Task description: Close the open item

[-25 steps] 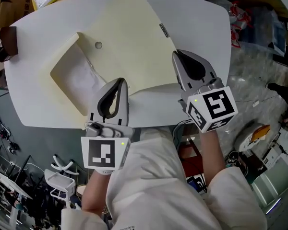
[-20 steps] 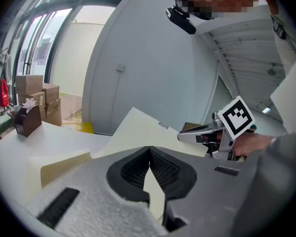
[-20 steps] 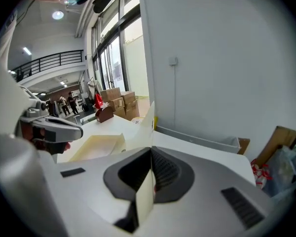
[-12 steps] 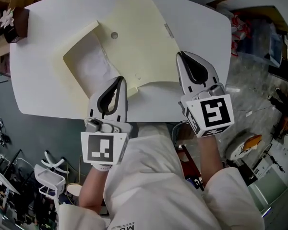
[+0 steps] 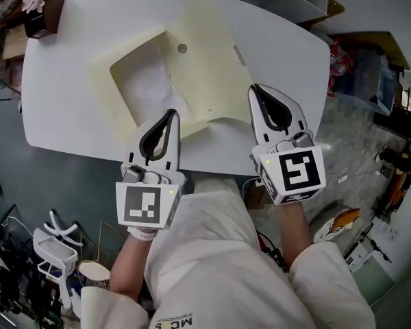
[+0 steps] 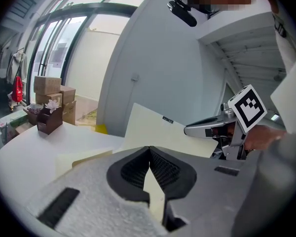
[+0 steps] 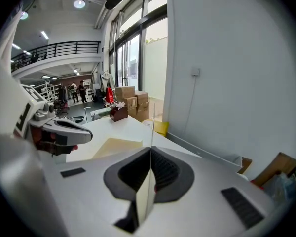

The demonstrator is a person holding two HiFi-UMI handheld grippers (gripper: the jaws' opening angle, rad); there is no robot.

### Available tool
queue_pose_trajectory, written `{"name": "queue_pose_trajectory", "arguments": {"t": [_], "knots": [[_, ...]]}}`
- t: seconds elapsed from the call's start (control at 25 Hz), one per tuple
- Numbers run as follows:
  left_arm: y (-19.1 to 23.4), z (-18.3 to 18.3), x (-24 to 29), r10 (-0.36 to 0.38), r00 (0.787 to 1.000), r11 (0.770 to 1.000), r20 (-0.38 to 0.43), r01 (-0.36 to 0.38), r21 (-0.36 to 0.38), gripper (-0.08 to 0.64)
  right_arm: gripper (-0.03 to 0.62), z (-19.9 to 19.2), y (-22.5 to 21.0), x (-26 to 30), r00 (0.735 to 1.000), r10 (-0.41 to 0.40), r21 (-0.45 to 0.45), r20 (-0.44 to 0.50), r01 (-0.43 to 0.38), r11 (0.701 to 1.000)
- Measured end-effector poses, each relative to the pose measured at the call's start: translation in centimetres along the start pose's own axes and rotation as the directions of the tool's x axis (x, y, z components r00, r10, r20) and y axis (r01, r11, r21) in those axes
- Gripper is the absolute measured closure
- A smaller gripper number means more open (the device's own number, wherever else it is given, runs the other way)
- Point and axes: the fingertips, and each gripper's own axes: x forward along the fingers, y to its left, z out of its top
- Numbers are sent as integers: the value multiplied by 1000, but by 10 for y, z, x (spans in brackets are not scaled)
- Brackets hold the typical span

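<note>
A cream folder (image 5: pixel 133 70) lies open on the white table (image 5: pixel 288 53), with white paper (image 5: pixel 154 91) in its tray. Its big cover flap (image 5: pixel 209 53) stands tilted up off the table. My left gripper (image 5: pixel 171 113) is shut on the flap's near left corner; the left gripper view shows the cream sheet (image 6: pixel 154 194) pinched between the jaws of the left gripper (image 6: pixel 149 148). My right gripper (image 5: pixel 252 88) is shut on the flap's near right edge. In the right gripper view the flap (image 7: pixel 149 181) runs edge-on through the closed right gripper (image 7: pixel 151 149).
A brown holder with a flower (image 5: pixel 42 14) sits at the table's far left corner, also seen as the brown holder (image 6: pixel 49 118) beside stacked cardboard boxes (image 6: pixel 52 90). Chairs, cables and clutter fill the floor on both sides of the person's legs (image 5: pixel 212 252).
The flap has swung up steeper and looks narrower from above. Both grippers have kept their hold on its near edge and stayed close to the table's front edge.
</note>
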Motion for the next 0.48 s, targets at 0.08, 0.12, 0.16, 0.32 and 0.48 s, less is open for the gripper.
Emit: {"name": "queue_pose_trajectory", "arguments": {"t": [0.08, 0.12, 0.16, 0.32, 0.48], "knots": [[6, 2, -7, 14, 1000, 1000, 12, -14, -9, 534, 575, 3, 10, 0, 1000, 5, -1, -3, -5, 1000], [10, 3, -10, 21, 1000, 1000, 16, -21, -13, 534, 575, 4, 17, 1, 1000, 8, -2, -6, -8, 1000], [15, 3, -14, 29, 999, 999, 19, -29, -17, 534, 575, 6, 24, 2, 1000, 12, -4, -10, -12, 1000], [33, 2, -27, 62, 998, 997, 27, -61, -38, 534, 575, 15, 53, 9, 999, 34, -28, -27, -34, 999], [48, -5, -44, 95, 995, 994, 26, -94, -50, 534, 575, 21, 82, 14, 996, 78, -68, -30, -80, 994]]}}
